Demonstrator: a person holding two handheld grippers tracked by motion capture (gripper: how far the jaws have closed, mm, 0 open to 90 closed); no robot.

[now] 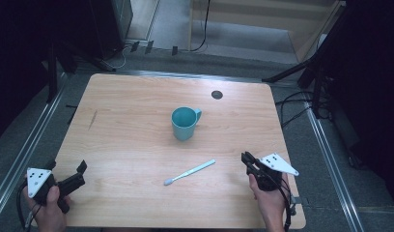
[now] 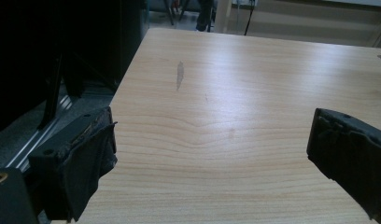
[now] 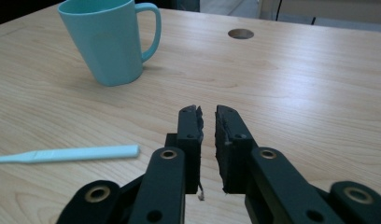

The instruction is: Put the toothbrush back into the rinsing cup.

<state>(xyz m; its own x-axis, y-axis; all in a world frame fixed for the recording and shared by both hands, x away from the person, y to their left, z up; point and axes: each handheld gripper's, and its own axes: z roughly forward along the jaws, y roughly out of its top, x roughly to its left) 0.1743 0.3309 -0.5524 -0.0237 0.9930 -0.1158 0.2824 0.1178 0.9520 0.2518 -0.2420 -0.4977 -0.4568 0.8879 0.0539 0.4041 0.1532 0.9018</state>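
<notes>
— Start nearest. Where do the two grippers sit?

— Both at the near edge of the desk (image 1: 137, 96). The left gripper (image 1: 80, 174) is at the near left corner, held in the person's left hand (image 1: 49, 205), its fingers (image 2: 88, 154) spread wide with bare wood between them. They hold nothing.

— And the right one?

— The right gripper (image 1: 245, 158) is at the near right, in the right hand (image 1: 270, 200). Its fingers (image 3: 191, 123) are almost together, with just a thin slit between the pads, and nothing is caught in it.

— What lies closest to those fingers?

— A pale blue toothbrush (image 1: 190, 172), flat on the desk between the two grippers. Its handle end points toward the right gripper and sits near it but apart; in the right gripper view it lies to the left of the fingertips, not touching. The brush head is at the end nearer the person.

— Farther out?

— A teal mug (image 1: 185, 123) stands upright past the toothbrush, around the middle of the desk, handle turned to the far right. Nothing can be seen inside it from above. It is well apart from both grippers.

— Anything beyond it?

— A small round hole (image 1: 217, 94) in the desk near the far edge.
</notes>
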